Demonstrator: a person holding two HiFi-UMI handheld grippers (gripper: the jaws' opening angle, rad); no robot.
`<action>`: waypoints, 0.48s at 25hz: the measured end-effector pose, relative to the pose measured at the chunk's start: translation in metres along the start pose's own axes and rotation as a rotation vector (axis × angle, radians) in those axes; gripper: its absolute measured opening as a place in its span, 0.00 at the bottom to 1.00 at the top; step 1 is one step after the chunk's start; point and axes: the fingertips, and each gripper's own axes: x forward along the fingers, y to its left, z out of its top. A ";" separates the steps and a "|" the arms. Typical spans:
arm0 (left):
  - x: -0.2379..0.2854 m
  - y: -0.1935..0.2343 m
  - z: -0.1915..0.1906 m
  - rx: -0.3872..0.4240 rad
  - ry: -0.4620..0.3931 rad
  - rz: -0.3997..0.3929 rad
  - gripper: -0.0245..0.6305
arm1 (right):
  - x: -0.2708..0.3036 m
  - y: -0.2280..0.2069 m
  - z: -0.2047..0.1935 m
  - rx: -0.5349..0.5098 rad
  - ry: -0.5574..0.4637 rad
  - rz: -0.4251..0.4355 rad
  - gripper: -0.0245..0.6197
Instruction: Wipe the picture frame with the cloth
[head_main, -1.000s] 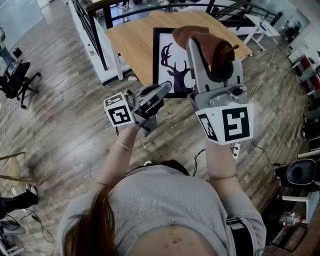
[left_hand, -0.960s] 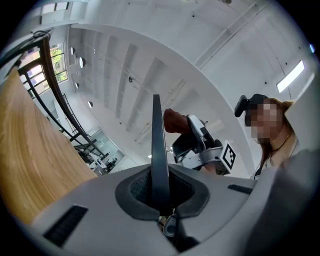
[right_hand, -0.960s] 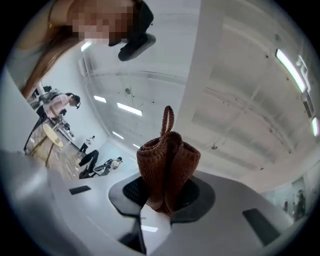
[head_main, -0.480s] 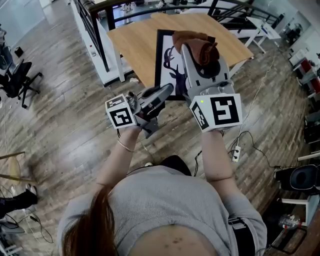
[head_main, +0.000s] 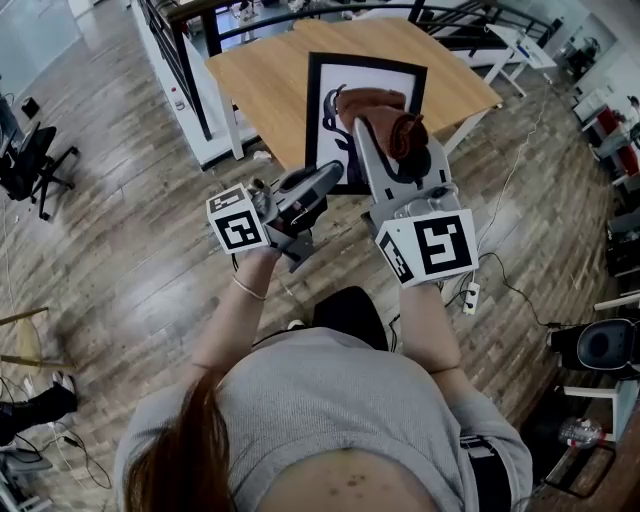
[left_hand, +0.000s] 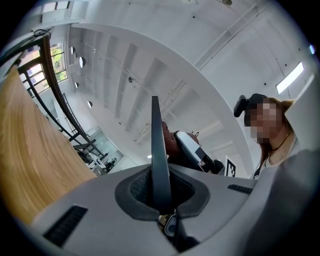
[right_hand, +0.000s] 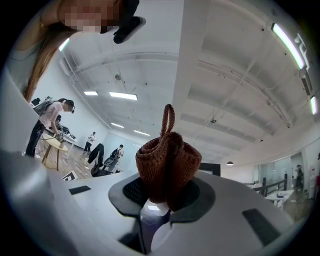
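The picture frame (head_main: 365, 72), black with a deer print, stands tilted above the wooden table (head_main: 258, 82). My left gripper (head_main: 328, 178) is shut on its lower left edge. In the left gripper view that edge shows as a thin dark blade (left_hand: 156, 155) between the jaws of the left gripper (left_hand: 161, 197). My right gripper (head_main: 398, 148) is shut on a bunched brown woven cloth (head_main: 388, 112), which overlaps the print's middle in the head view. Whether it touches the frame I cannot tell. The cloth (right_hand: 167, 162) fills the jaws of the right gripper (right_hand: 162, 196).
A black railing (head_main: 190, 55) runs behind the table's left side. A black office chair (head_main: 28, 160) stands far left, white desks (head_main: 522, 50) at the top right. A power strip (head_main: 470, 297) and cables lie on the wood floor at right. People stand in the distance (right_hand: 50, 125).
My right gripper has come down with the cloth, from the frame's top to the middle of the print. The frame's top edge now shows. The left gripper has kept still.
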 end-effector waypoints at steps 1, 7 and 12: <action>0.000 0.001 -0.001 0.001 0.003 0.001 0.07 | -0.003 0.001 -0.003 0.007 0.006 -0.002 0.19; 0.001 0.002 -0.002 -0.016 -0.015 -0.001 0.07 | -0.017 0.009 -0.017 0.031 0.036 0.008 0.19; -0.001 0.002 0.000 -0.004 -0.008 0.025 0.07 | -0.028 0.019 -0.030 0.059 0.059 0.027 0.19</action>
